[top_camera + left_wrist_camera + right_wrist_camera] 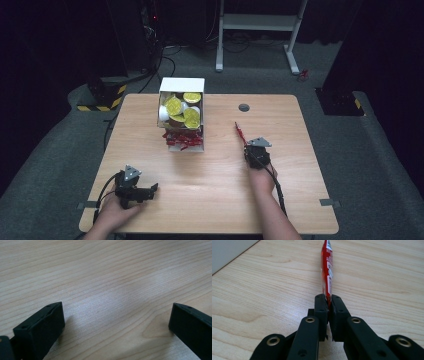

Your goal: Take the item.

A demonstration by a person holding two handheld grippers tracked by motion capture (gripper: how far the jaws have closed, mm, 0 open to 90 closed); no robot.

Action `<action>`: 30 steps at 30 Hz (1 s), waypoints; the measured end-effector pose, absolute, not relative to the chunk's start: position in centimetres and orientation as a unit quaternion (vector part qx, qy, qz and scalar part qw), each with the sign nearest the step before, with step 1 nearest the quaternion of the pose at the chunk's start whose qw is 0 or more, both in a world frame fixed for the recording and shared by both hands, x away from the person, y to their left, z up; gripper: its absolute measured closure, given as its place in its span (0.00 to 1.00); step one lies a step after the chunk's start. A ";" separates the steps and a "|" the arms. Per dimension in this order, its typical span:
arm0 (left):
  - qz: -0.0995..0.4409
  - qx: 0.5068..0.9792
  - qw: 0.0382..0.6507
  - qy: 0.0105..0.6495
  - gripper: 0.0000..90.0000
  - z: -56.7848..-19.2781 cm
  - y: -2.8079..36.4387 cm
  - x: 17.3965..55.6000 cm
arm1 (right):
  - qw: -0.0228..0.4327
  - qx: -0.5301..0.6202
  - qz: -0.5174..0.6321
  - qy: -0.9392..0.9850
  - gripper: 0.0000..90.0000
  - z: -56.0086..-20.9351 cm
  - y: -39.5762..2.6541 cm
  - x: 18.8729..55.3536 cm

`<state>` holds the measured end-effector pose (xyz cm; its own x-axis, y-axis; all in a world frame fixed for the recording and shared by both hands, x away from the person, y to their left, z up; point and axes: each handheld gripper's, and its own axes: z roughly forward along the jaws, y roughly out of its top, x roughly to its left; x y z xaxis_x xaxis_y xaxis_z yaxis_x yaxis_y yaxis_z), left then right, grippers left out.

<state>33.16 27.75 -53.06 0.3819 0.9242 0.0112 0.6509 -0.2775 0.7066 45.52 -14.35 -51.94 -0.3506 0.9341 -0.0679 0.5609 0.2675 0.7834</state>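
Note:
A thin red sachet stick (327,272) juts forward from my right gripper (328,300), whose jaws are shut on its near end. From above, the same red stick (241,134) lies low over the table, pointing away from the right gripper (248,147) toward the far side. My left gripper (154,188) rests on the wooden table (220,200) near the front left corner. Its jaws stand wide apart in the left gripper view, my left gripper (116,322) having only bare wood between them.
A white box (181,116) at the back middle of the table holds several yellow-lidded cups (174,105) in its far part and a heap of red sachets (181,138) in its near part. A round grommet (244,107) sits behind the right gripper.

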 end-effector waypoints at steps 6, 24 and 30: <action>0.217 0.769 0.315 0.512 0.01 -53.1 27.7 33.2 | 0.269 0.505 0.354 0.740 0.71 -51.7 -14.3 45.4; 0.216 0.769 0.316 0.512 0.01 -53.1 27.7 33.2 | 0.248 0.497 0.397 0.731 0.40 -49.8 -15.5 42.5; 0.215 0.768 0.316 0.513 0.01 -53.1 27.7 33.2 | 0.243 0.489 0.405 0.733 0.33 -49.4 -16.6 40.7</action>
